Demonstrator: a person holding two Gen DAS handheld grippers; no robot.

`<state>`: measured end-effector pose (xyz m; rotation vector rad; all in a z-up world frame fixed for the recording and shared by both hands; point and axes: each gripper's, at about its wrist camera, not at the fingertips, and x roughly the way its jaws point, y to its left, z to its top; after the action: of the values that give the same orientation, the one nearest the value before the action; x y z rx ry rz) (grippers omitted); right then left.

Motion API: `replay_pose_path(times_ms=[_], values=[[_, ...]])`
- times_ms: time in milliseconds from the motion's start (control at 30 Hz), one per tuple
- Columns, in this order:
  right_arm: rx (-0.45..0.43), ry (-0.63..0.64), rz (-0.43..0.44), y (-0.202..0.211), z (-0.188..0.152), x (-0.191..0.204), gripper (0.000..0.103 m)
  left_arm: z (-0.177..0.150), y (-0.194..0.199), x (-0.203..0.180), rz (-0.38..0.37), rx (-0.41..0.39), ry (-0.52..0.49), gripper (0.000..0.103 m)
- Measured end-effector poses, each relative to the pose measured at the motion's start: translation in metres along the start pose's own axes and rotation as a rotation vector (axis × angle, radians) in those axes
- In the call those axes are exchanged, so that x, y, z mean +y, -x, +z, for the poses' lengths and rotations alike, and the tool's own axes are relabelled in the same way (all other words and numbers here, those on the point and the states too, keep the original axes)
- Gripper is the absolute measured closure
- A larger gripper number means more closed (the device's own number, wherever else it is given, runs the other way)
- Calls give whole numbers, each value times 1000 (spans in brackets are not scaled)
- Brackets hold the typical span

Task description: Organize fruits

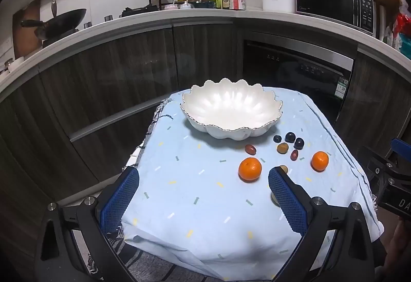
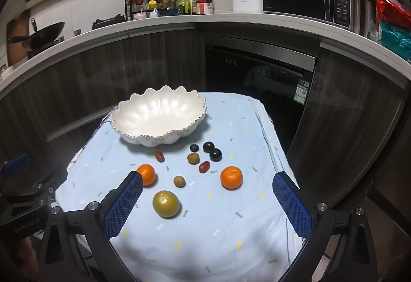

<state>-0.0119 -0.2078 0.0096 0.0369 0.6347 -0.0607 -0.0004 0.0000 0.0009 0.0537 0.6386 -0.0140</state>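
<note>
Two tools hover above the tabletop (image 2: 231, 243), which is draped in a pale blue cloth, both spread wide with nothing between their blue pads. In the right wrist view, the right tool (image 2: 206, 201) frames a large greenish fruit (image 2: 166, 204). From that fruit, the left orange (image 2: 147, 174) lies at 11 o'clock, the right orange (image 2: 231, 177) at 2 o'clock, and the empty scalloped white bowl (image 2: 159, 117) at 12 o'clock. Small dark fruits (image 2: 208, 146) cluster just before the bowl. The left tool (image 1: 203, 196) hangs over bare cloth.
</note>
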Motion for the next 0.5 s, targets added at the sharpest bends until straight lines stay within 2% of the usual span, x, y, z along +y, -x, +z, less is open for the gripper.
replay_pose_path(times_ms=[500], values=[[-8, -3, -4, 1, -1, -6, 1, 0, 3, -1, -2, -3, 5, 0]])
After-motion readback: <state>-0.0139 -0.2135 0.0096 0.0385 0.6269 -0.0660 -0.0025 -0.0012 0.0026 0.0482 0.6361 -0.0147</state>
